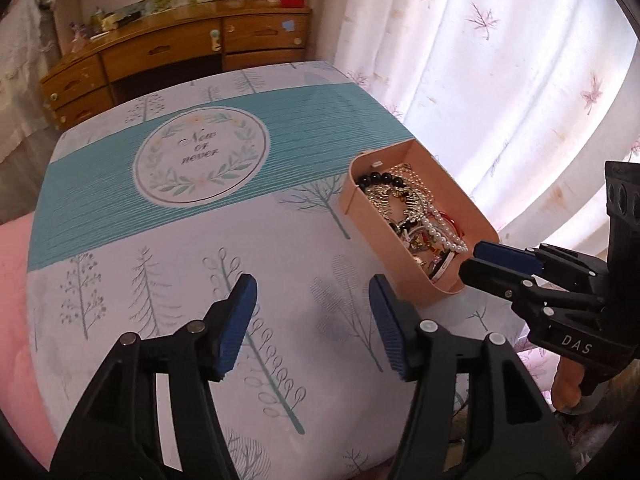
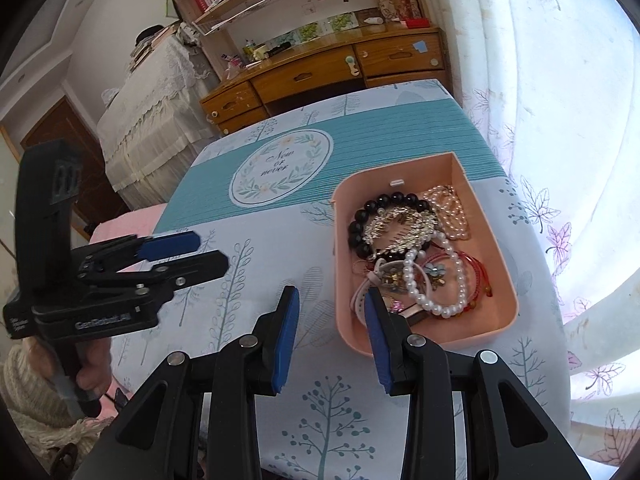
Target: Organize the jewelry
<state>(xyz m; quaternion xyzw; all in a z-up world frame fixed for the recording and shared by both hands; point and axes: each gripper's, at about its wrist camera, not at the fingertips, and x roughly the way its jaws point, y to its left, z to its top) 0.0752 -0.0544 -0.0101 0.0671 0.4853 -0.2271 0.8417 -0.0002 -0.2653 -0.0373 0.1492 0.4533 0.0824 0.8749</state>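
Left gripper (image 1: 312, 328): jaws wide apart, nothing held, poised over patterned tablecloth (image 1: 192, 280). Right gripper (image 2: 332, 340): jaws also spread, empty, at near end of pink tray (image 2: 490, 236), right finger over its near rim. Tray on right side of table, holding tangled jewelry: black bead bracelet (image 2: 360, 220), pearl strand (image 2: 436, 280), gold chain (image 2: 452, 212), silver hair comb (image 2: 400, 224). Beyond table: wooden desk (image 2: 320, 76); curtain (image 2: 560, 100) at right.
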